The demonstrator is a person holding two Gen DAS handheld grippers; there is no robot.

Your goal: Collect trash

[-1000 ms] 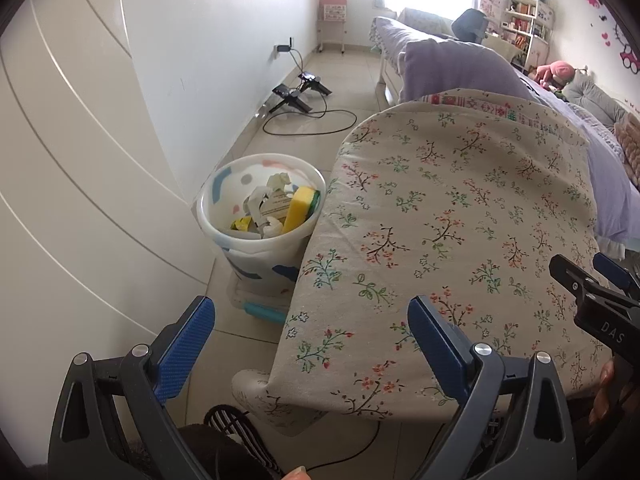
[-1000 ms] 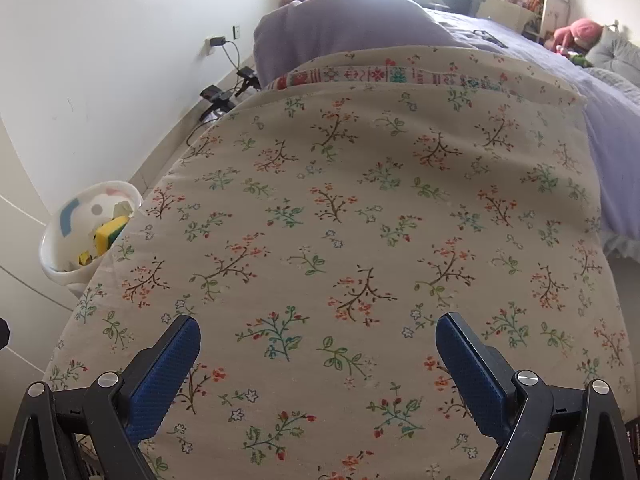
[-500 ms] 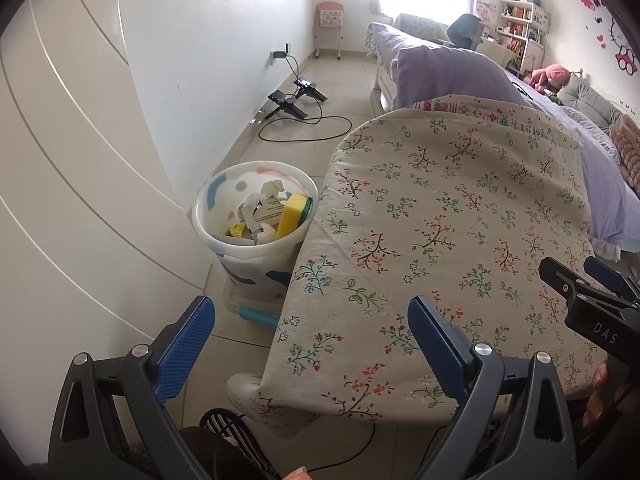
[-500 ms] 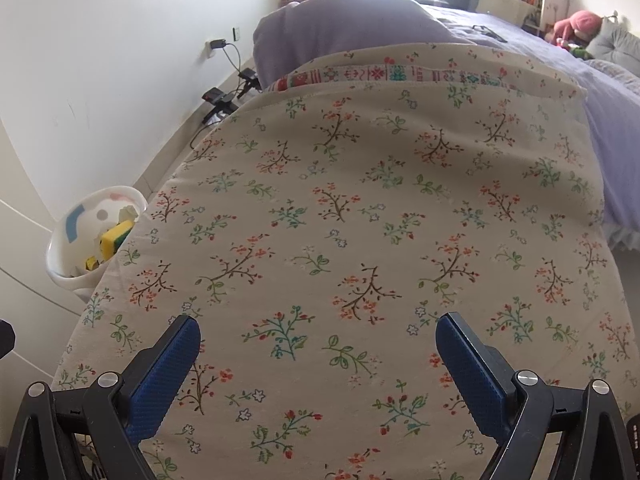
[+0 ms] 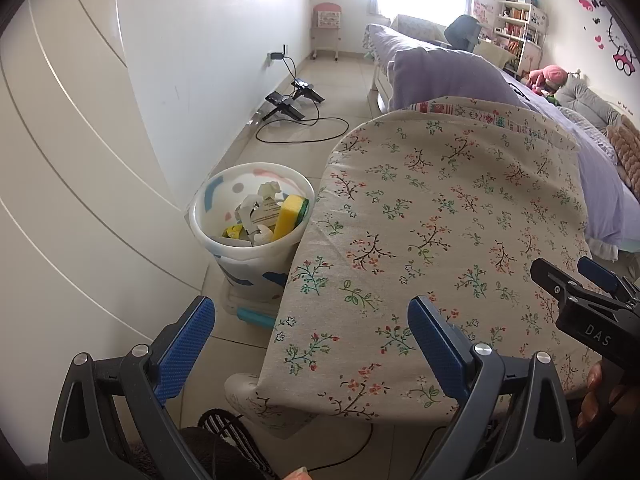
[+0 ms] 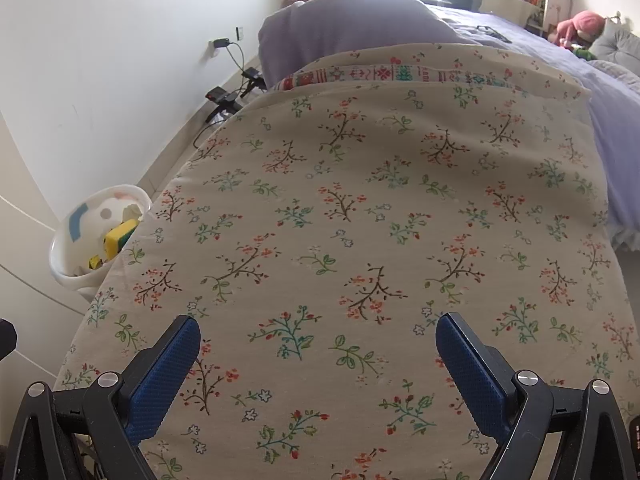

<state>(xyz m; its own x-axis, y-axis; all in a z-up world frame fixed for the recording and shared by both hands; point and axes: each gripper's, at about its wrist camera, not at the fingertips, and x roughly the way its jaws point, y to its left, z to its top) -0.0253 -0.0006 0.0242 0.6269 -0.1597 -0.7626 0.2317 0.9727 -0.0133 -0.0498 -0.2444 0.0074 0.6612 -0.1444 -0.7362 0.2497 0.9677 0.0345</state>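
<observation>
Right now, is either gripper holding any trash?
No. The left gripper and right gripper both stand open and empty above the floral cloth, while the trash sits in the bin.

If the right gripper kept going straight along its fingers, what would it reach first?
Most likely the floral cloth covering the table: the open right gripper points across it at a shallow downward angle, with nothing lying in between. Depth is unclear; it might instead skim over toward the purple pillow.
</observation>
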